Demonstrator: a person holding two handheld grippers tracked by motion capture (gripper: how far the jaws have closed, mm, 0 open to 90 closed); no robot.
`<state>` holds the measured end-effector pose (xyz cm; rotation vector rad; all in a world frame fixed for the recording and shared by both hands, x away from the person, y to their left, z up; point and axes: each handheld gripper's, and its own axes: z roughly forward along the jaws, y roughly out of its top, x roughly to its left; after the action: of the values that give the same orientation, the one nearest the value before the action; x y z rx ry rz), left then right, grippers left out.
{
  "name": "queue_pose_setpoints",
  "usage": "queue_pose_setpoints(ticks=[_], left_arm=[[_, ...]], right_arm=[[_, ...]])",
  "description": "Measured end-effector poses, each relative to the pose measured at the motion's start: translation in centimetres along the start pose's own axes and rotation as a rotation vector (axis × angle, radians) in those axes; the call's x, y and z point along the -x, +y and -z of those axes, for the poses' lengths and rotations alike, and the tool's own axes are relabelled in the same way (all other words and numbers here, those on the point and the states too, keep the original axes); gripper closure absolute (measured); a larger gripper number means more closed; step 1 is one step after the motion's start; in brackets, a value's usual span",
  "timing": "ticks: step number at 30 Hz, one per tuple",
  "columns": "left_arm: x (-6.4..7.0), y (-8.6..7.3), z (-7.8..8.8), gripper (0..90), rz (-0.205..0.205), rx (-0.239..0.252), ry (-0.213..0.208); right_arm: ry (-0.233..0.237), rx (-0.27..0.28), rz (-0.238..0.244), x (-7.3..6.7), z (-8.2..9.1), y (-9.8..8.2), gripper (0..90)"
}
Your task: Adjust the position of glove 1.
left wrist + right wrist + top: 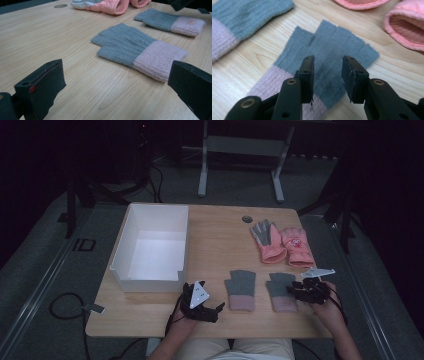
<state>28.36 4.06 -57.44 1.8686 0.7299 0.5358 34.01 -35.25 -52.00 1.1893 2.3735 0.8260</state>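
Right hand-held gripper hovers, seemingly, over grey glove beside pink mittens.

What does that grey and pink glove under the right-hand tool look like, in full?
The right grey glove is a fingerless knit: ribbed grey hand with short finger stubs and a thumb, and a pale pink cuff bearing a small tag. It looks like soft wool. It lies flat on the wooden table, fingers pointing away from the person, beside its twin. The right gripper hangs just above it, jaws apart and gripping nothing.
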Motion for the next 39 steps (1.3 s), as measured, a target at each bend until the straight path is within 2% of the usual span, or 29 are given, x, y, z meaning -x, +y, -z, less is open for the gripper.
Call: queue_pose_setpoints(ticks=[2,5,10,14,15,20,24,25,29,33,39], left_arm=[[0.0,0.0,-0.1,0.4,0.002,-0.004,0.001],[0.0,0.0,0.0,0.4,-0.001,0.002,0.005],[0.0,0.0,0.0,0.4,-0.001,-0.003,0.003],[0.0,0.0,0.0,0.4,-0.003,0.0,0.0],[0.0,0.0,0.0,0.4,-0.003,-0.003,0.001],[0.0,0.0,0.0,0.4,0.001,-0.005,-0.001],[0.0,0.0,0.0,0.4,-0.004,-0.002,0.0],[0.0,0.0,0.0,0.4,-0.002,-0.004,0.002],[0.1,0.0,0.0,0.4,-0.004,0.001,0.002],[0.0,0.0,0.0,0.4,-0.002,-0.005,0.001],[0.1,0.0,0.0,0.4,-0.002,-0.001,0.001]], right_arm=[[0.0,-0.006,0.008,0.0,-0.2,0.0,62.1],[0.014,0.005,-0.025,-0.2,-1.0,-0.2,65.5],[0.02,-0.016,-0.031,-0.4,-1.9,-0.6,66.4],[0.001,-0.024,-0.036,-0.7,-2.4,-0.8,67.2],[-0.02,-0.02,-0.047,-1.0,-2.5,-0.8,70.8],[-0.04,-0.01,-0.102,-1.1,-2.6,-1.0,81.0],[-0.062,-0.026,-0.115,-1.3,-2.6,-0.6,83.2],[-0.087,-0.033,-0.123,-1.6,-2.7,-0.4,84.2],[-0.123,-0.032,-0.165,-2.0,-2.3,0.0,85.3],[-0.149,-0.012,-0.211,-2.2,-1.0,0.9,85.3],[-0.153,0.033,-0.204,-3.8,1.2,3.2,85.3]])
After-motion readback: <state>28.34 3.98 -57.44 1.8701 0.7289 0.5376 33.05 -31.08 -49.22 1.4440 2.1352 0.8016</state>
